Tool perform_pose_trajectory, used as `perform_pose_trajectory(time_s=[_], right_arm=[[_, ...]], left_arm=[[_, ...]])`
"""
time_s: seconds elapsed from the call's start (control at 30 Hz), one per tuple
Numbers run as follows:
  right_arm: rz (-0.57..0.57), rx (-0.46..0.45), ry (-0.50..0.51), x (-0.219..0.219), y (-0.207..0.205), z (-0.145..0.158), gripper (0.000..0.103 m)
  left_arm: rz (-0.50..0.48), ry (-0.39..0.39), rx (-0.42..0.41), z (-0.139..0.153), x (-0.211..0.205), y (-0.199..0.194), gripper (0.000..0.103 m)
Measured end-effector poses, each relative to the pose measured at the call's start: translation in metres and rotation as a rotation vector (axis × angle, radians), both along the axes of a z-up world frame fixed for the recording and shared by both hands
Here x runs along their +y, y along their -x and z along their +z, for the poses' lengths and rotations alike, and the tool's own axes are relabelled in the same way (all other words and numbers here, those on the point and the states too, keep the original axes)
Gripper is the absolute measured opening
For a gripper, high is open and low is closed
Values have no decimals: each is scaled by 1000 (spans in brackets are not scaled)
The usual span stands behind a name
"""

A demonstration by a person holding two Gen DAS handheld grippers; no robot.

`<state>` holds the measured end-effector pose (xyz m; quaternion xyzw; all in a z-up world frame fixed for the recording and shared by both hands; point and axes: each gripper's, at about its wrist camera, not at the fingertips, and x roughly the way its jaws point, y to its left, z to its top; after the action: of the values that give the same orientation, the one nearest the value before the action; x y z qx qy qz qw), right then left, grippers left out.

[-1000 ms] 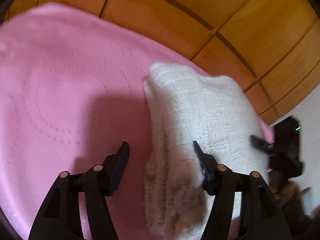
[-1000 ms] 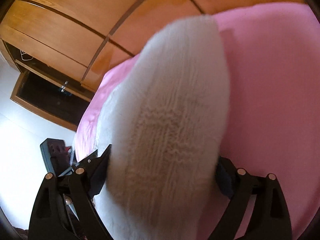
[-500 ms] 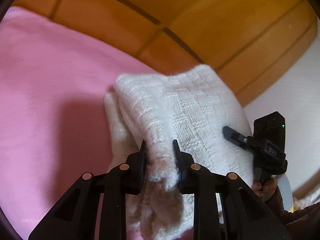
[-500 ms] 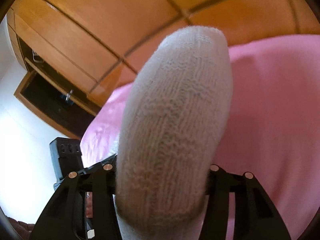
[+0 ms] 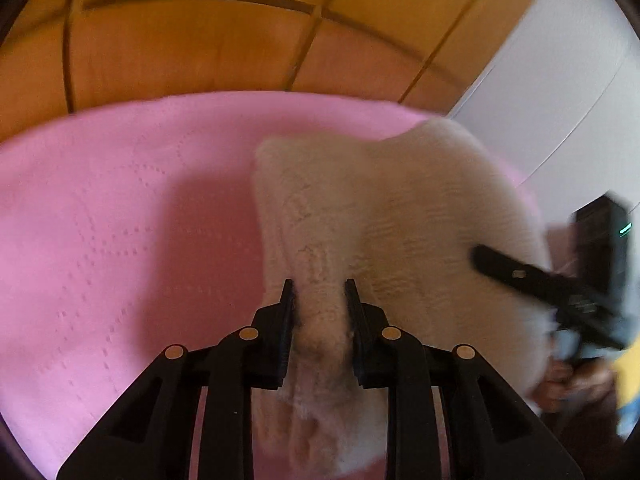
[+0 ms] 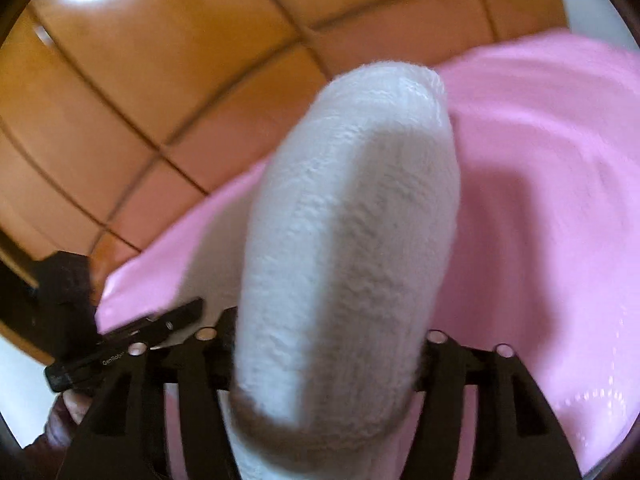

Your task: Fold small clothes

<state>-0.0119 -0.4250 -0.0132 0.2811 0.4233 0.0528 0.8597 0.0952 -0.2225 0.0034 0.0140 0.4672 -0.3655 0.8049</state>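
Observation:
A white knitted garment, folded into a thick bundle, is held up over the pink bedspread by both grippers. My left gripper is shut on a bunched edge of it, the knit squeezed between the pads. To its right, the right gripper reaches into the same bundle. In the right wrist view the garment fills the whole gap of my right gripper; its jaws are opening while still pressed against the wide roll. The fingertips there are hidden by the knit.
Wooden wardrobe doors rise behind the bed. A white wall stands at the right. The bedspread spreads flat to the right of the bundle. A person's hand grips the right tool's handle.
The left gripper closed on the garment's edge. Both grippers then swung sideways with the bundle lifted off the bedspread; the views are motion-blurred.

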Motion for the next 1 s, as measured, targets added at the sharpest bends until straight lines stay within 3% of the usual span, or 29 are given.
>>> perform_pose_trajectory(time_s=[0.07, 0.17, 0.3, 0.37, 0.4, 0.53, 0.67, 0.7, 0.8, 0.97, 1.0], right_arm=[[-41, 32, 20, -5, 10, -11, 76], [-91, -31, 140, -8, 33, 9, 82], [-79, -106, 279, 6, 52, 51, 60], [-49, -113, 359, 19, 52, 56, 56], [-41, -100, 365, 26, 44, 54, 48], [-38, 22, 437, 39, 20, 21, 47], [-80, 37, 443, 39, 16, 8, 48], [-88, 39, 449, 40, 18, 13, 49], [-92, 19, 481, 52, 27, 23, 62], [-135, 15, 427, 62, 46, 32, 71], [-145, 16, 416, 63, 51, 34, 71]], left_arm=[[6, -65, -90, -2, -13, 8, 23], [28, -100, -150, 3, -17, 12, 23], [54, -121, -181, 2, -15, 11, 23], [72, -129, -185, -1, -11, 19, 23], [81, -138, -191, -2, -12, 18, 23], [98, -165, -214, -4, -7, 29, 25], [119, -161, -206, -3, -3, 33, 25], [123, -156, -198, -1, -1, 34, 28], [187, -155, -201, 8, 12, 38, 55], [250, -101, -193, 25, 39, 52, 56], [258, -103, -202, 27, 42, 56, 63]])
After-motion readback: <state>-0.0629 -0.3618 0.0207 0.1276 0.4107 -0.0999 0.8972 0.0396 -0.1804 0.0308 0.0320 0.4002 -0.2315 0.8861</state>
